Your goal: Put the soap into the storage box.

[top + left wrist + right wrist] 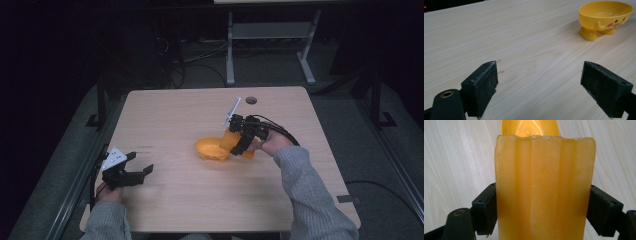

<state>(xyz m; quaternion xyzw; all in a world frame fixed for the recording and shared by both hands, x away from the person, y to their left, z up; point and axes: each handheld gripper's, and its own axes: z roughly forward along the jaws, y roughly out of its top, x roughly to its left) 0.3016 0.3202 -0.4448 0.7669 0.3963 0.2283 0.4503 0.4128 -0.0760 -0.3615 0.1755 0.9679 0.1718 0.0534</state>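
**Stock at hand: one surface, one bowl, one block, two grippers**

1. Surface [165, 200], count one. Pale wood grain, filling the middle of the high view. It carries everything listed below.

2. Yellow bowl [211, 149], count one. It stands upright on stubby feet just right of centre in the high view, and sits at the upper right of the left gripper view, where a small painted face shows on its side. Whether anything lies inside, you cannot tell from these angles.

3. Orange block [545, 187], count one. Ribbed, translucent, waxy in look. Your right gripper [243, 145] has its fingers clenched on the block's two flanks, holding it just right of the bowl; in the right gripper view the bowl's rim peeks over the block's top edge.

4. Left gripper [136, 172], count one. Lower left of the high view, fingers [482, 85] spread wide and empty, well apart from the bowl.

Progress, as judged: the block is picked up and brought beside the bowl. What likely remains for you is carrying it over the rim, lowering it in and letting go.
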